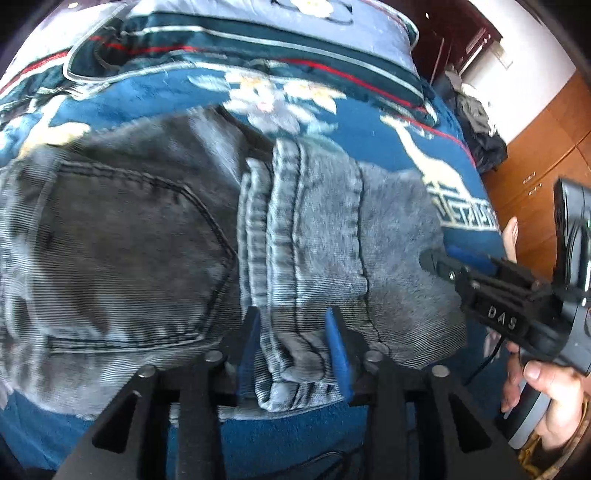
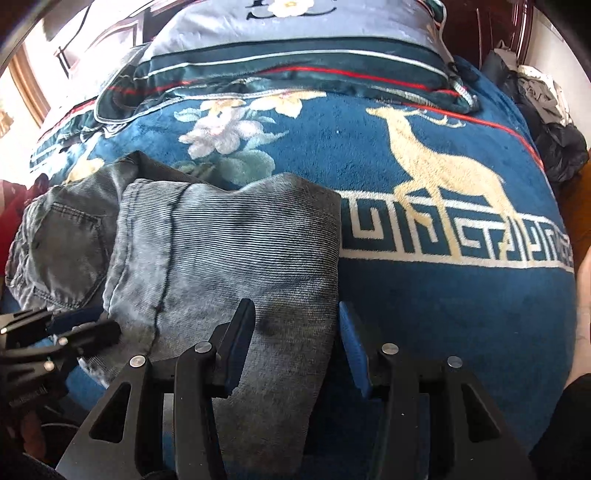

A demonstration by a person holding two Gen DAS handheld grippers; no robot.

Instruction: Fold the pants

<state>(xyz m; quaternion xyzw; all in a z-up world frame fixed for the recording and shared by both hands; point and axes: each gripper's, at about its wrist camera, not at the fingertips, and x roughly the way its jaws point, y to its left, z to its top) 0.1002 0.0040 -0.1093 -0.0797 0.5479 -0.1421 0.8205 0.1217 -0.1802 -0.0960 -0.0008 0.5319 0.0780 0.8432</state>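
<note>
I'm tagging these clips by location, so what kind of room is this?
Most likely a bedroom in a home. The grey jeans lie on a bed covered with a blue deer-patterned blanket, a pillow sits at its head, and wooden wardrobe doors stand beside it.

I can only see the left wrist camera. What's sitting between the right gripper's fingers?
Observer: The folded leg of the jeans fills the gap of the right gripper. The fold's edge lies beside its right-hand pad.
Operator: Can you see my left gripper from that side?
Observer: Yes. The left gripper shows at the picture's left edge, with its tips at the jeans' near edge, just below the back pocket.
</note>
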